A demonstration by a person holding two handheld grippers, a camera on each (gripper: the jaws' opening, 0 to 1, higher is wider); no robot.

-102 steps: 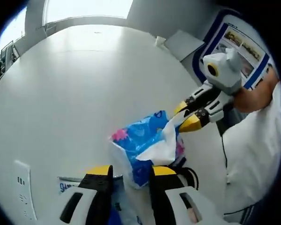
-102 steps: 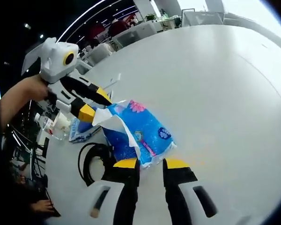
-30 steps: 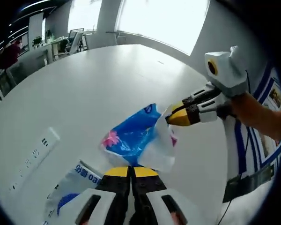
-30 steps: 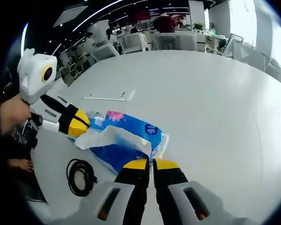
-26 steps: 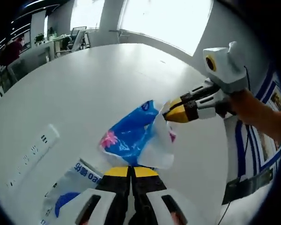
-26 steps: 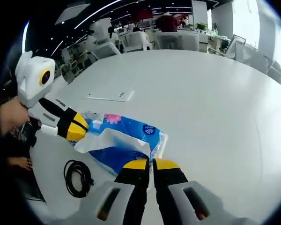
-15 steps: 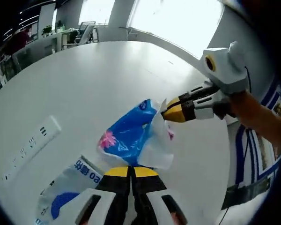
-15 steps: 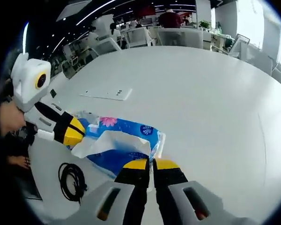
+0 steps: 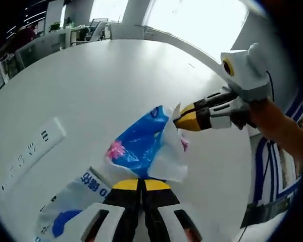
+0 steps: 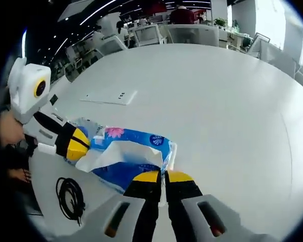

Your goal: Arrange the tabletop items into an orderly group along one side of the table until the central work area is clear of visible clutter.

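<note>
Left gripper (image 9: 142, 184): yellow-tipped fingers pressed together on the near edge of the blue plastic tissue pack with pink flower print (image 9: 136, 146). In the right gripper view this same gripper (image 10: 77, 143) enters from the left, tips closed on the pack's (image 10: 134, 151) left end, next to the loose white tissue sheet (image 10: 118, 154).

Right gripper (image 10: 158, 177): fingers drawn together, pinching the pack's edge nearest that camera. In the left gripper view it (image 9: 184, 121) comes in from the right, tips closed against the white tissue sheet (image 9: 170, 151) at the pack's far end. A person's hand (image 9: 272, 121) holds it.

The pack is held between the two grippers, one at each end, over the white round tabletop (image 9: 91, 91). Whether its underside touches the tabletop: cannot tell.

Other items on the tabletop:
- white flat power strip (image 9: 28, 154), left of the pack in the left gripper view; seen farther back in the right gripper view (image 10: 108, 97).
- clear plastic bag with blue print (image 9: 73, 199), just beside the left gripper.
- coiled black cable (image 10: 70, 197), near the left gripper in the right gripper view.
</note>
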